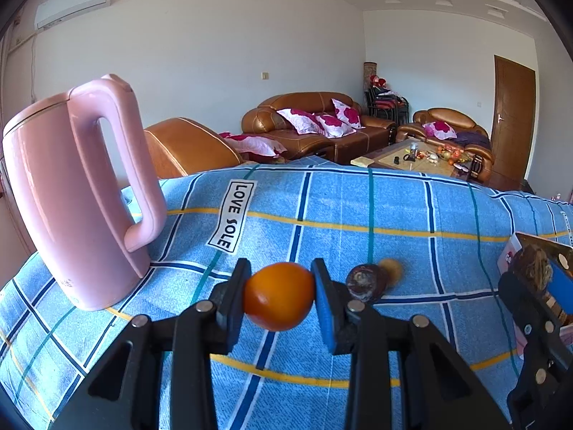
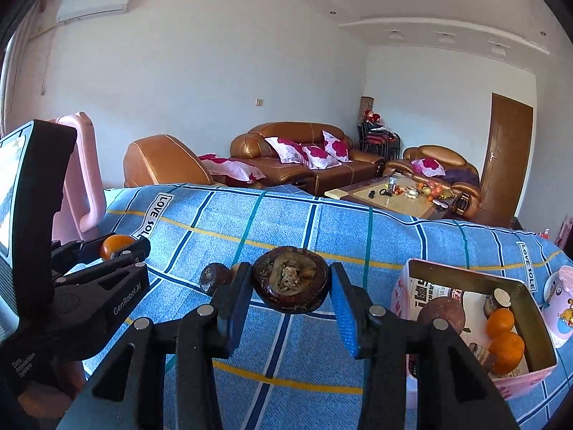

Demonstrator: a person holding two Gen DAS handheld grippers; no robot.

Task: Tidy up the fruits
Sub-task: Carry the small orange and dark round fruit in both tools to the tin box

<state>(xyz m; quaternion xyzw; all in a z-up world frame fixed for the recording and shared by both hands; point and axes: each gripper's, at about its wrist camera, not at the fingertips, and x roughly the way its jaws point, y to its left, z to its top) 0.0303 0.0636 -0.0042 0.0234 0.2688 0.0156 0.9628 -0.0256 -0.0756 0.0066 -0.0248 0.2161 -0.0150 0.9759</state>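
Observation:
My left gripper [image 1: 281, 294] is shut on a small orange [image 1: 279, 295] and holds it just above the blue checked cloth [image 1: 358, 208]. My right gripper [image 2: 290, 282] is shut on a dark brown round fruit [image 2: 290, 279] with a dried tan top, lifted off the cloth. A second dark fruit [image 2: 215, 277] lies on the cloth between the two grippers, with a small tan fruit [image 1: 392, 268] behind it. The right wrist view shows my left gripper [image 2: 116, 247] at the left. To the right stands a pink box [image 2: 465, 276] with two oranges [image 2: 501, 322] and a dark fruit [image 2: 440, 313] inside.
A tall pink kettle [image 1: 71, 193] stands on the cloth at the left. A pink printed cup [image 2: 560, 301] sits beyond the box near the cloth's right edge. Brown sofas [image 1: 315, 122] and a low table [image 1: 422, 157] fill the room behind.

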